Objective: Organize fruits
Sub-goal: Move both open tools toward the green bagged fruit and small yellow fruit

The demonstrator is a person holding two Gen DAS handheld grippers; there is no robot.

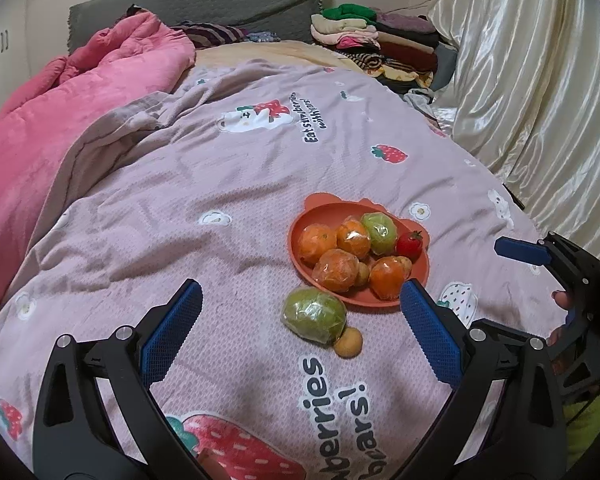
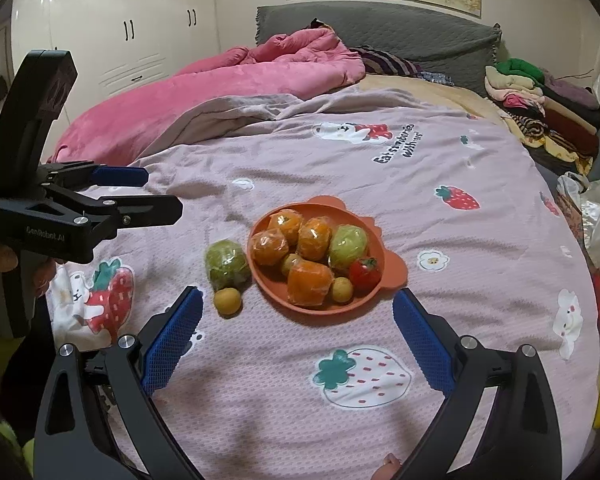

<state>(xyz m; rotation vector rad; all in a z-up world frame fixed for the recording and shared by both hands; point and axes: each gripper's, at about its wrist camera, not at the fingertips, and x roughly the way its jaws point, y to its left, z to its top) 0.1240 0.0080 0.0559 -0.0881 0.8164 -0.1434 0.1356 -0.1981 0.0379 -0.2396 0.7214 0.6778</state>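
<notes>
Looking at the bed, most of the fruit sits in the orange plate already. Inside it are four wrapped oranges, one wrapped green fruit, a red tomato and some small yellow fruits. So most of the job looks done.

Two fruits are left out on the pink blanket. One is a big green fruit in plastic wrap. The other is a little yellow fruit. They touch each other and lie just beside the plate, at about 7 o'clock from it.

The left gripper is spread wide and holds nothing. The big green fruit lies right between its blue tips, a bit above the middle, with the little yellow one at 5 o'clock from the green one.

The right gripper is spread wide too, and it is empty. The plate sits at 12 o'clock from its tips. The two loose fruits lie at about 10 o'clock, close to its left tip.

I think the left gripper is best placed to pick up the green fruit next.
</notes>
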